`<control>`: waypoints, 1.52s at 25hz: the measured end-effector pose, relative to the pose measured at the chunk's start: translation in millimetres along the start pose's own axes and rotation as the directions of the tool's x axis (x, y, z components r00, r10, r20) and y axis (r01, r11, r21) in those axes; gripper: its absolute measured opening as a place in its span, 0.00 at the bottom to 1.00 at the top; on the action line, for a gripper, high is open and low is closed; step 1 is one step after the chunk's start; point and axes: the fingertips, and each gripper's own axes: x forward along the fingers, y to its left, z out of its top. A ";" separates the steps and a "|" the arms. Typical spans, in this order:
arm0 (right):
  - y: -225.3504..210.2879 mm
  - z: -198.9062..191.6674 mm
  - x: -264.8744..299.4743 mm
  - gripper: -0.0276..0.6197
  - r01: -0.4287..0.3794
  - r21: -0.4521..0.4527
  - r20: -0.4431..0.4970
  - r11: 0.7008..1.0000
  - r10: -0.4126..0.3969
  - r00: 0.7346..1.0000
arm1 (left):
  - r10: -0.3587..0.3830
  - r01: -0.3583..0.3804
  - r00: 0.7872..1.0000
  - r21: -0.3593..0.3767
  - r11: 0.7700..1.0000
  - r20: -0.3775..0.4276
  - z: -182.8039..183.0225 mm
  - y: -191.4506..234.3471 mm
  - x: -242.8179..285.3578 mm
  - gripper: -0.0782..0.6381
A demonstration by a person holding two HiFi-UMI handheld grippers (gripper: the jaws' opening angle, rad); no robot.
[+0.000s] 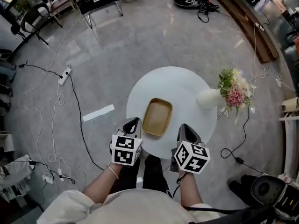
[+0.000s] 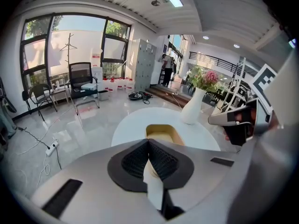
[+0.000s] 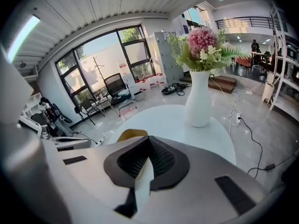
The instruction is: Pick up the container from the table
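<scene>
In the head view, a tan container (image 1: 157, 117) sits on the round white table (image 1: 182, 80), near its front edge. The left gripper (image 1: 132, 123) is just beside it on one side and the right gripper (image 1: 187, 129) on the other, and neither touches it. In the left gripper view, the jaws are pressed together with nothing between them, and the container lies just ahead. In the right gripper view, the jaws are together and empty too.

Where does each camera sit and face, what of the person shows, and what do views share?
Head view: on the head, facing steeply down at table and container; forearms, left hand-held gripper, right hand-held gripper show.
Left gripper view: on that gripper, along its shut jaws toward container and vase.
Right gripper view: likewise, shut jaws, toward the vase.
Shared: table, container, vase.
</scene>
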 end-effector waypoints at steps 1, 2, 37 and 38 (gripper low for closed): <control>-1.0 -3.4 2.5 0.08 0.001 0.001 -0.008 1.000 -0.001 1.000 | -0.002 0.002 1.000 0.000 1.000 -0.009 -4.2 -0.3 2.7 0.13; -2.3 -6.2 4.9 0.08 0.003 0.003 -0.015 1.000 -0.003 1.000 | -0.004 0.004 1.000 -0.001 1.000 -0.018 -8.0 -0.7 5.4 0.13; -24.3 -44.3 18.3 0.08 0.034 0.033 -0.098 0.999 -0.031 0.995 | -0.073 0.072 0.989 -0.009 0.997 -0.130 -40.6 -11.1 46.2 0.34; -25.3 -45.5 18.9 0.08 0.036 0.035 -0.101 0.999 -0.033 0.994 | -0.073 0.072 0.989 -0.012 0.997 -0.131 -41.0 -10.6 47.7 0.35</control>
